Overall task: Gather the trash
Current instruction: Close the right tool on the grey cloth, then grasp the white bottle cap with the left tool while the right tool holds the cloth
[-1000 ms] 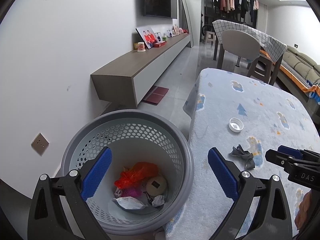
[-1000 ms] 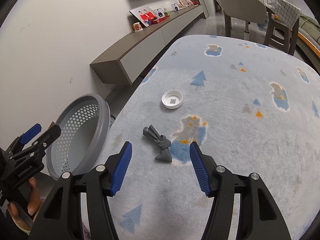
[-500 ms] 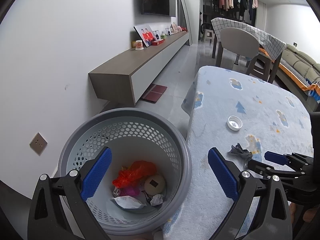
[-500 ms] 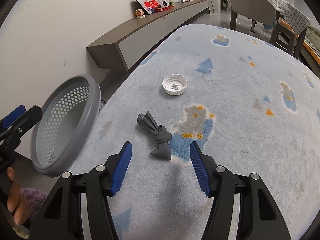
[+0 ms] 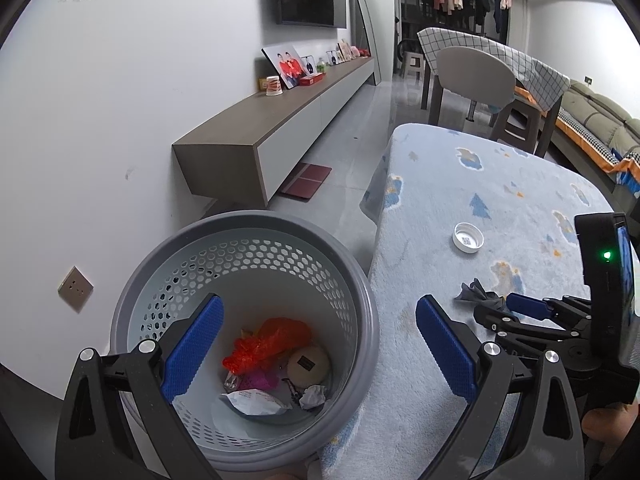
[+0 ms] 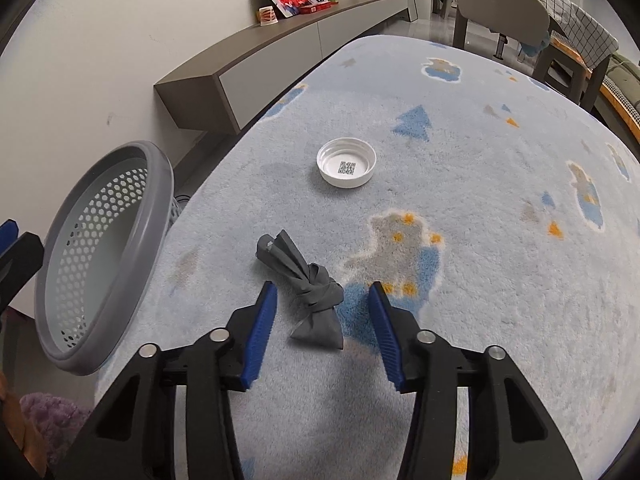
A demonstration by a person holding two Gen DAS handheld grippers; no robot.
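A grey knotted scrap (image 6: 320, 322) lies on the blue fleece table cover (image 6: 500, 320). My right gripper (image 6: 322, 292) points steeply down over it. Its jaws are closing with the knot between them, and a small gap shows at each blue pad. From the left wrist the same scrap (image 5: 474, 292) shows just past the right gripper (image 5: 520, 307). A white cap (image 6: 347, 168) rests open side up farther along the table. My left gripper (image 5: 320, 304) hangs open over the grey perforated basket (image 5: 248, 219), which holds a red bag (image 5: 272, 342) and other litter.
The basket (image 6: 162, 186) stands on the floor against the table's left edge. A low wall cabinet (image 5: 280, 120) runs along the white wall. A chair (image 5: 472, 76) and a checked table stand beyond. A hand (image 6: 12, 420) shows at the lower left.
My right gripper has sunk and come closer to the grey scrap, and its jaws have narrowed around it. The left gripper has kept almost still over the basket.
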